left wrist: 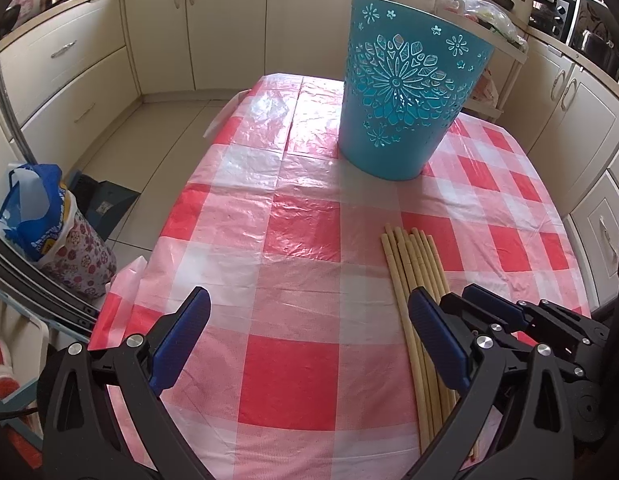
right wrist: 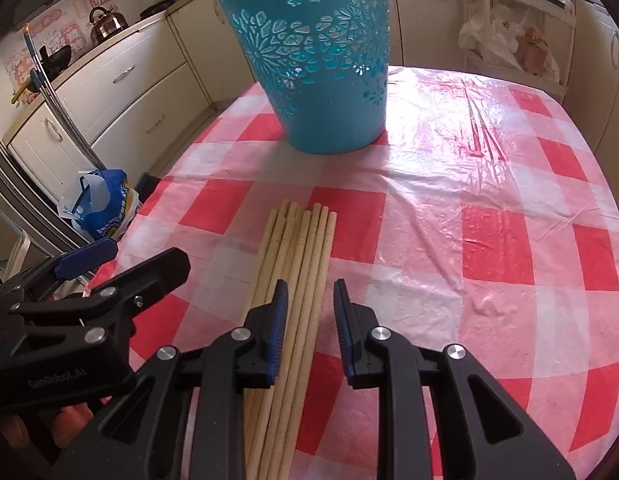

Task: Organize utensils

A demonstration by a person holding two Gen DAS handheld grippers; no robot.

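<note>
A: Right, start at the right hand-held gripper point(right wrist: 309, 300). State?

B: Jaws parted a little, blue pads point(right wrist: 278, 320) either side of the chopsticks point(right wrist: 299, 248). The left pad sits over the bundle; a few sticks run up the gap. Can't see the pads pressing on them, so not pinching.

A: And the left hand-held gripper point(left wrist: 309, 312)?

B: Spread wide, nothing between the fingers, only bare cloth. Its right finger point(left wrist: 437, 336) lies just beside the chopsticks, overlapping their left edge from this view. Touching or not, cannot tell.

A: The two tools relative to each other?

B: Close, side by side. The right wrist view shows the left one at its lower left point(right wrist: 85, 308).

A: Chopsticks themselves?

B: Pale wooden bundle, flat on the desk point(right wrist: 489, 240), roughly parallel, tips toward the teal basket point(right wrist: 321, 64).

A: Basket position?

B: Upright on the red-and-white checked cloth point(left wrist: 293, 248), far end, well apart from the sticks. Cut-out flower pattern on its wall.

A: Beyond?

B: Cream cabinets point(left wrist: 69, 72), a kettle point(right wrist: 105, 22) on the counter, a blue bag point(left wrist: 33, 208) on the floor.
</note>
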